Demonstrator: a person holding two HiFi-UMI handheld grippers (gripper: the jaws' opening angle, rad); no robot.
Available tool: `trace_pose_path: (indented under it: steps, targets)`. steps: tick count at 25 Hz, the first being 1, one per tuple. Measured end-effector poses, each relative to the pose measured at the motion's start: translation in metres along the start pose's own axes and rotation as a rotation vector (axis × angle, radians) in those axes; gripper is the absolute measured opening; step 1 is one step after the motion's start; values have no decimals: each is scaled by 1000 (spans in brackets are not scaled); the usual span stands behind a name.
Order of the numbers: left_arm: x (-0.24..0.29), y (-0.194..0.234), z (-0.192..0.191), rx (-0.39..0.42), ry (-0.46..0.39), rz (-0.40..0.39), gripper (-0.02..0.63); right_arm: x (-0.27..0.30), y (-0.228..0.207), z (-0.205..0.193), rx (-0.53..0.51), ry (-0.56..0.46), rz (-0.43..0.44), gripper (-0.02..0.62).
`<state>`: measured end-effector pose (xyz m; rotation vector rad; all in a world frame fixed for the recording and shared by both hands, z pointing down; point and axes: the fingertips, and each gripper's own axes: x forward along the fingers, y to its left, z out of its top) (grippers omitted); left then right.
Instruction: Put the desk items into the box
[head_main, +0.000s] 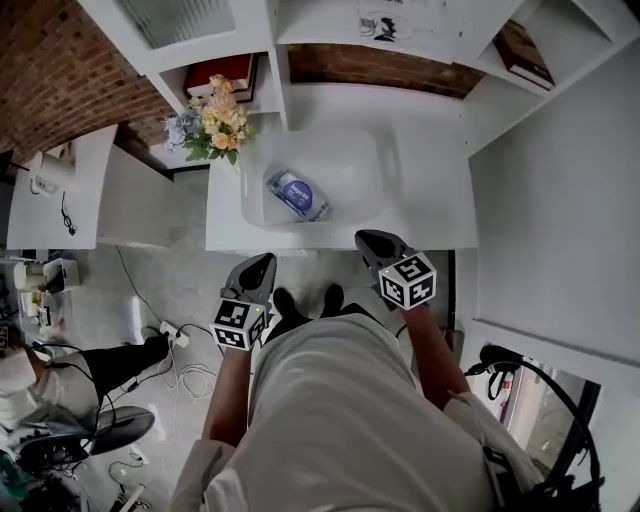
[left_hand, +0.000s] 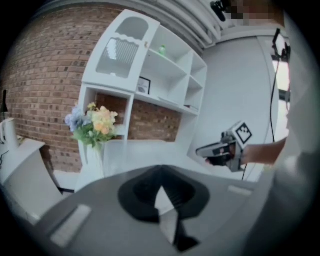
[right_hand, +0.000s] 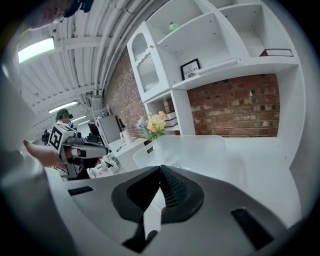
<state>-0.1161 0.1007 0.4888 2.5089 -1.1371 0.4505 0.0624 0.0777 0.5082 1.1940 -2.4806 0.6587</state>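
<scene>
Claws both closed, nothing gripped: left claw (head_main: 262, 264) at seven o'clock of the box (head_main: 360, 168), right claw (head_main: 374, 241) at five; pack (head_main: 297, 194) lies inside.

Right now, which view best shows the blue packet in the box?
Head view: it looks down into the box, blue packet lying on its floor. Both gripper views see only the box's frosted wall; no packet visible.

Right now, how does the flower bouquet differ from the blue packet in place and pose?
The flower bouquet stands outside the clear box, at its left; the blue packet lies inside it. The bouquet is upright and many-coloured; the packet lies flat, blue and white. Both are over the white desk.
</scene>
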Motion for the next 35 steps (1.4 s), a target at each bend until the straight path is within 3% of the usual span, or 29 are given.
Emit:
trace_pose_path:
  steps: [6, 35]
  targets:
    - [0, 5, 10, 28, -2, -55, 3, -5, 12, 9, 24, -42, -10, 2]
    - [0, 18, 21, 23, -2, -101, 3, 4, 27, 17, 34, -12, -42, 2]
